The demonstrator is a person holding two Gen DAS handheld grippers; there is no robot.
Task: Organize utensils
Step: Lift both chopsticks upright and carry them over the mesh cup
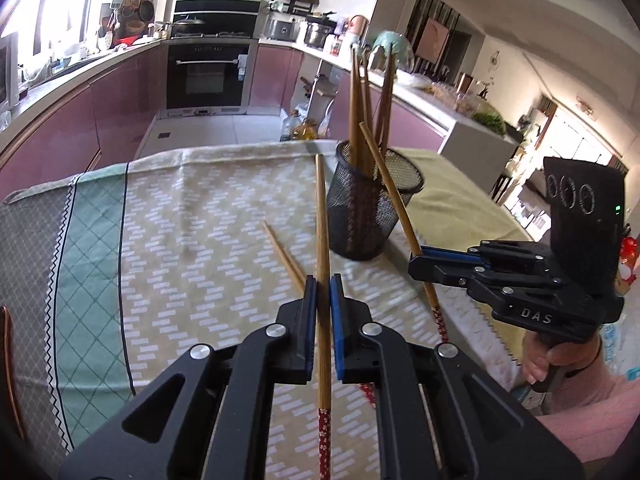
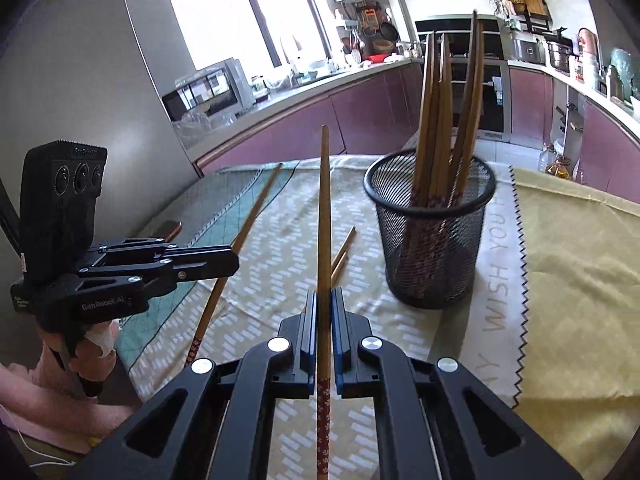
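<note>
Gripping one slender wooden chopstick (image 1: 322,240) in my left tongs (image 1: 323,292) and another (image 2: 324,220) in my right tongs (image 2: 324,308), beside the round black mesh cup (image 2: 434,240) of upright chopsticks on the cloth-covered bench (image 1: 180,220).

a patterned cloth (image 1: 192,208) covers the table, with an oven (image 1: 212,76) and microwave (image 2: 208,88) behind.

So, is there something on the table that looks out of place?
Yes. Loose chopsticks lie flat on the patterned cloth beside the mesh cup, while the others stand inside it. Each gripper is shut on one more chopstick. Nothing looks spilled or damaged.
</note>
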